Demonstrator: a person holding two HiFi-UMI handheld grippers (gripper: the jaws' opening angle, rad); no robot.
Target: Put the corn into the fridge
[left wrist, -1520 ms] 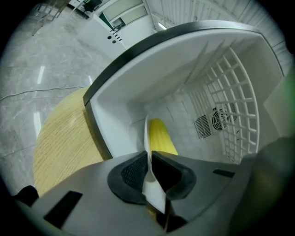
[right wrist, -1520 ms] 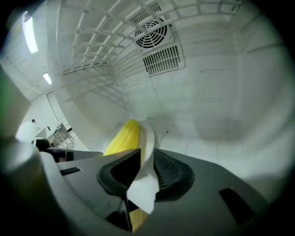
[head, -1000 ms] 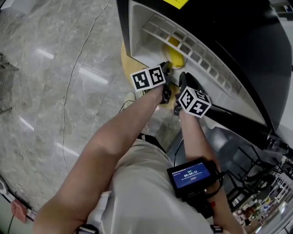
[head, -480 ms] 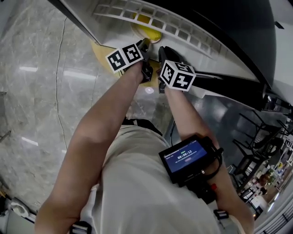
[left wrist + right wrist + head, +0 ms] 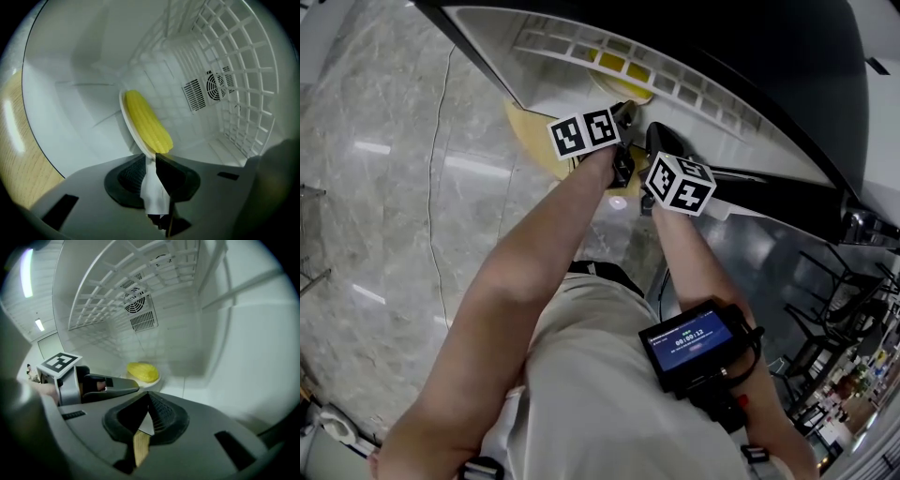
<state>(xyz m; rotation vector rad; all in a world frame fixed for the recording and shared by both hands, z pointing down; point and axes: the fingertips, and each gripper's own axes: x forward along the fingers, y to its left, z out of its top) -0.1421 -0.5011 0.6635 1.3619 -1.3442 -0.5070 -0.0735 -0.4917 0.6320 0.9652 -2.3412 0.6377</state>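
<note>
Marble floor point(image 5: 384, 141), fridge point(image 5: 553, 89) open, white cavity. Plate point(image 5: 127, 123) is inside it, wire shelf point(image 5: 234, 70) above the plate.

Left hand-held gripper point(image 5: 152, 159) is clamped on the plate's near rim. Corn point(image 5: 145, 123) lies lengthwise on the plate, its near end just past those jaws. Right hand-held gripper point(image 5: 149, 397) is closed on nothing, beside the plate on its near side.

Risk: it's a rim-only grip and I can't tell if the plate is seated. If it's released tilted, I'd expect the corn to roll off the plate.
</note>
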